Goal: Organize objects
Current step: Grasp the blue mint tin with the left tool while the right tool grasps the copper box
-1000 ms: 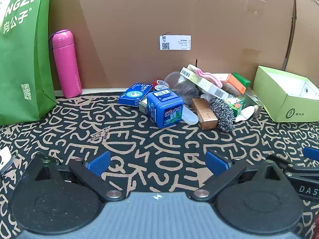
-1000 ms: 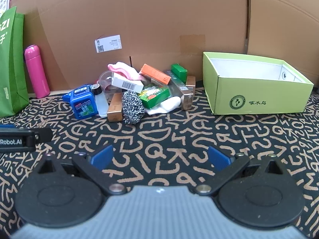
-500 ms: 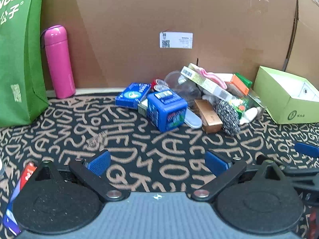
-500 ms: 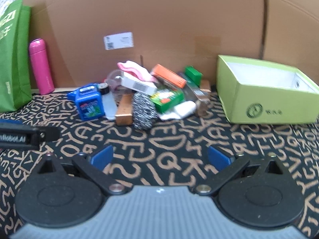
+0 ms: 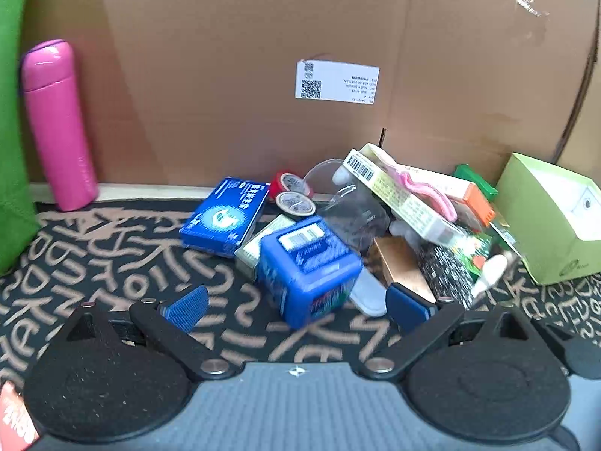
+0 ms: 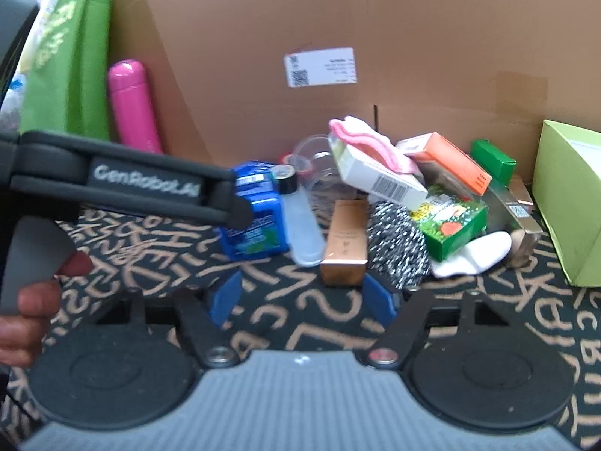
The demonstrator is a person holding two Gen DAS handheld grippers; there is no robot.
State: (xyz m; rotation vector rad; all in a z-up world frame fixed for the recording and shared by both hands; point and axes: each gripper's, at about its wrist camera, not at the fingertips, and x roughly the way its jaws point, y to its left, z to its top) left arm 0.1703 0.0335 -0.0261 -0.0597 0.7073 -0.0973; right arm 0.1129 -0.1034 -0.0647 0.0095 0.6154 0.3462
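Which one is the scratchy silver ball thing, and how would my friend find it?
Start at the light green box on the right, then look left into the pile of small packs on the patterned mat. At the pile's front edge lies the steel wool scrubber, beside a copper box. It alone is a tangled, shiny wire ball.

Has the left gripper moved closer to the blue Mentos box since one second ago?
Yes. The left gripper moved forward: the blue Mentos box now sits between its open fingers.

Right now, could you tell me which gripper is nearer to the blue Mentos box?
Left. The left gripper has the blue Mentos box just ahead of its open fingertips; the right gripper sits farther back, aimed toward the copper box.
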